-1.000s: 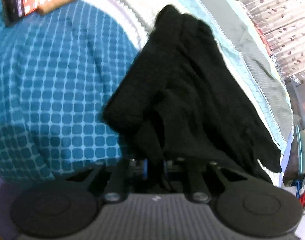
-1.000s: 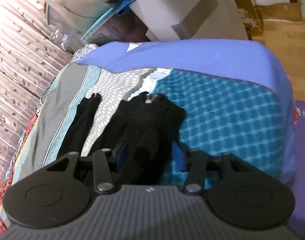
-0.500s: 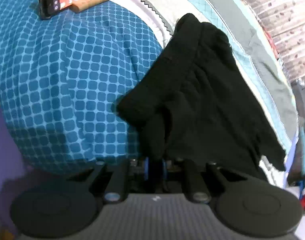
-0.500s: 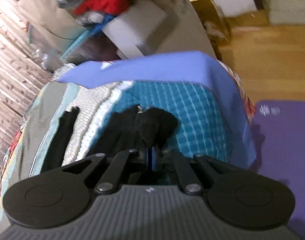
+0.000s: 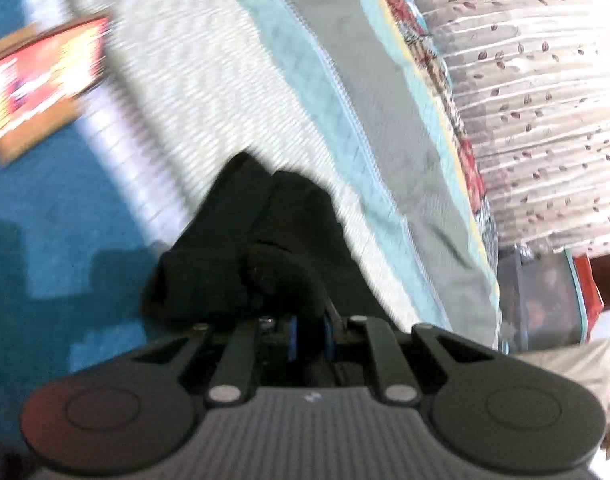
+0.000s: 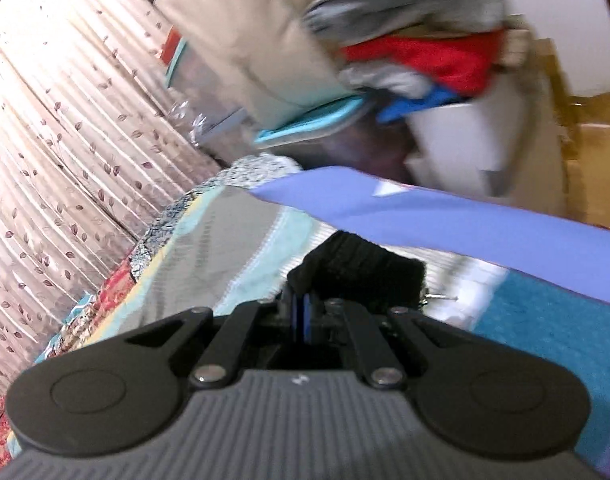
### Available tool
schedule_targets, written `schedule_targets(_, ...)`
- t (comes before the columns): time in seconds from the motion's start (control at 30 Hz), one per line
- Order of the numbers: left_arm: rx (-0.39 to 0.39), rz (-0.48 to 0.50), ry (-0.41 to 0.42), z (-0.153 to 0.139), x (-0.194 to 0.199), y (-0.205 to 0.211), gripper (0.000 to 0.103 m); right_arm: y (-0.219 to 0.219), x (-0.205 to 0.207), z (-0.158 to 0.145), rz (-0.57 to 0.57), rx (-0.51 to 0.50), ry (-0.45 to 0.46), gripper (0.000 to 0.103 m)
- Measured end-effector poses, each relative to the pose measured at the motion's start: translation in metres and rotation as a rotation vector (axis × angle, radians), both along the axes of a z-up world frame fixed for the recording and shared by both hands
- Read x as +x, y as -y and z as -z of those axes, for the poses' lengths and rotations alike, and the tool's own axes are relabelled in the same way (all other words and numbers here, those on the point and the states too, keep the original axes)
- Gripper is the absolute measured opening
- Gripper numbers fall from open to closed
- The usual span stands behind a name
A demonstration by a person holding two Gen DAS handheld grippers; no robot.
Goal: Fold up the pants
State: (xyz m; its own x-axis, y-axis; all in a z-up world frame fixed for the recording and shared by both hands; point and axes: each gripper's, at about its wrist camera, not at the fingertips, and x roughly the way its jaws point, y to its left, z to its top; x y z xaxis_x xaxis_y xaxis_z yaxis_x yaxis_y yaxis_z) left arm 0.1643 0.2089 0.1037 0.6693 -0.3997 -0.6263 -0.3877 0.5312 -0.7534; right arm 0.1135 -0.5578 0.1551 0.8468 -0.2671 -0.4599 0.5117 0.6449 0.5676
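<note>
My left tongs were clamped on the pants, the blue pads pressed together with black cloth bunched between and over them. From there the pants ran away from me as a dark, rumpled strip across the bedspread, over its pale dotted band, with the blue checked part to the left and a grey stripe edged in light blue to the right. A red and yellow box lay on the bed at the far left, blurred. A leaf-print curtain hung past the right edge of the bed.

My right tongs were likewise shut on the pants; the pads showed only a thin line between them, and a thick fold of the black cloth stood up just beyond the tips, above the bedspread. A purple sheet crossed the bed beyond that fold. Farther back a blurred heap of clothes, grey, red and blue, sat on a white bin, with the curtain to the left.

Both views were smeared, so I could not tell how much of the pants lay flat on the bed.
</note>
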Motion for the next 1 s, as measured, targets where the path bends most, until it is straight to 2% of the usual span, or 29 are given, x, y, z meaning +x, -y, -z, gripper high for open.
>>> schedule_targets(0.1, 0.038, -0.018, -0.065, 0.01, 0.079, 0.008, 0.015, -0.006, 0.089, 0.013, -0.007, -0.061, -0.116, 0.006)
schedule_targets(0.17, 0.13, -0.006, -0.11, 0.025, 0.131, 0.019, 0.03, -0.012, 0.14, 0.033, -0.034, -0.099, -0.192, 0.012)
schedule_targets(0.2, 0.175, 0.003, -0.131, 0.032, 0.147, 0.026, 0.034, -0.017, 0.157, 0.042, -0.042, -0.118, -0.224, 0.015)
schedule_targets(0.23, 0.213, -0.005, -0.164, 0.04, 0.16, 0.03, 0.035, -0.021, 0.162, 0.048, -0.028, -0.131, -0.229, 0.027)
schedule_targets(0.27, 0.215, -0.013, -0.182, 0.046, 0.161, 0.031, 0.035, -0.025, 0.161, 0.052, -0.021, -0.131, -0.199, 0.041)
schedule_targets(0.33, 0.175, 0.019, -0.134, 0.051, 0.152, 0.026, 0.04, -0.029, 0.144, 0.065, -0.081, -0.128, -0.123, 0.045)
schedule_targets(0.4, 0.161, 0.042, -0.064, 0.048, 0.133, 0.021, 0.045, -0.025, 0.125, 0.078, -0.111, -0.149, -0.147, 0.045)
schedule_targets(0.5, 0.142, 0.064, 0.052, 0.04, 0.092, 0.008, 0.053, -0.001, 0.088, 0.095, -0.075, -0.095, -0.129, 0.045)
schedule_targets(0.57, 0.155, 0.057, 0.096, 0.036, 0.065, 0.0, 0.062, 0.015, 0.07, 0.105, -0.034, -0.033, -0.118, 0.047)
schedule_targets(0.63, 0.181, 0.045, 0.096, 0.037, 0.042, -0.005, 0.067, 0.033, 0.063, 0.113, -0.006, 0.019, -0.122, 0.049)
schedule_targets(0.7, 0.194, 0.046, 0.072, 0.045, 0.027, -0.004, 0.08, 0.04, 0.064, 0.12, -0.002, 0.073, -0.112, 0.056)
schedule_targets(0.73, 0.195, 0.05, 0.051, 0.051, 0.021, -0.002, 0.088, 0.04, 0.067, 0.123, -0.014, 0.103, -0.104, 0.064)
schedule_targets(0.77, 0.194, 0.052, 0.029, 0.058, 0.018, -0.001, 0.089, 0.039, 0.071, 0.127, -0.027, 0.131, -0.098, 0.068)
schedule_targets(0.83, 0.17, 0.047, -0.045, 0.077, 0.015, 0.005, 0.09, 0.036, 0.082, 0.136, -0.029, 0.17, -0.105, 0.069)
schedule_targets(0.9, 0.116, 0.039, -0.106, 0.098, 0.015, 0.006, 0.091, 0.027, 0.092, 0.138, -0.015, 0.139, -0.102, 0.071)
schedule_targets(0.97, 0.15, 0.035, -0.073, 0.1, 0.02, 0.016, 0.101, 0.019, 0.106, 0.135, -0.032, 0.097, -0.119, 0.071)
schedule_targets(1.0, 0.165, 0.04, -0.057, 0.099, 0.025, 0.02, 0.101, 0.015, 0.113, 0.134, -0.051, 0.088, -0.13, 0.071)
